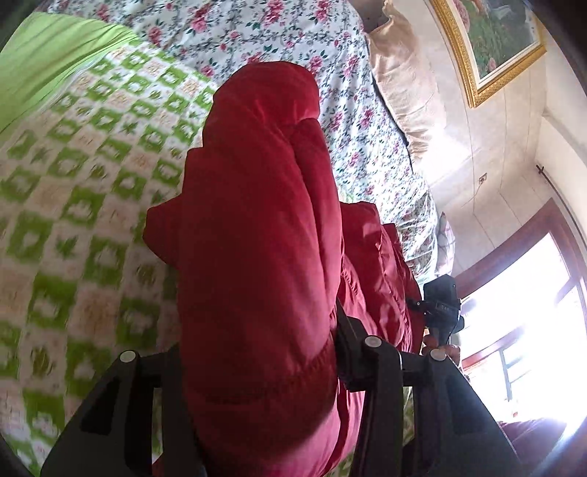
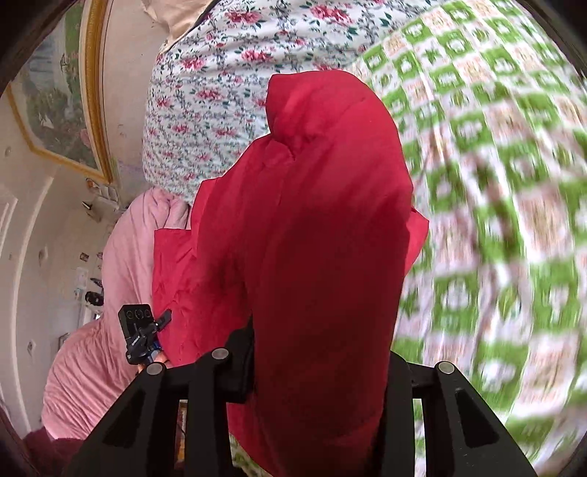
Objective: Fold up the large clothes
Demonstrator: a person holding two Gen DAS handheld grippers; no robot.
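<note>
A red padded jacket (image 1: 256, 238) hangs lifted above the bed. My left gripper (image 1: 264, 367) is shut on a thick fold of it, which hides the fingertips. In the right wrist view the same red jacket (image 2: 323, 238) fills the middle, and my right gripper (image 2: 315, 367) is shut on another bunched part. The jacket drapes between the two grippers. The right gripper's body shows in the left wrist view (image 1: 442, 304), past the jacket. The left gripper's body shows in the right wrist view (image 2: 141, 330).
A green and white patterned bedspread (image 1: 73, 220) lies under the jacket. A floral quilt (image 1: 256, 33) and a beige pillow (image 1: 403, 80) lie beyond. A pink blanket (image 2: 110, 312) is piled at one side. A gold-framed picture (image 1: 491, 47) hangs on the wall near a bright window (image 1: 532, 330).
</note>
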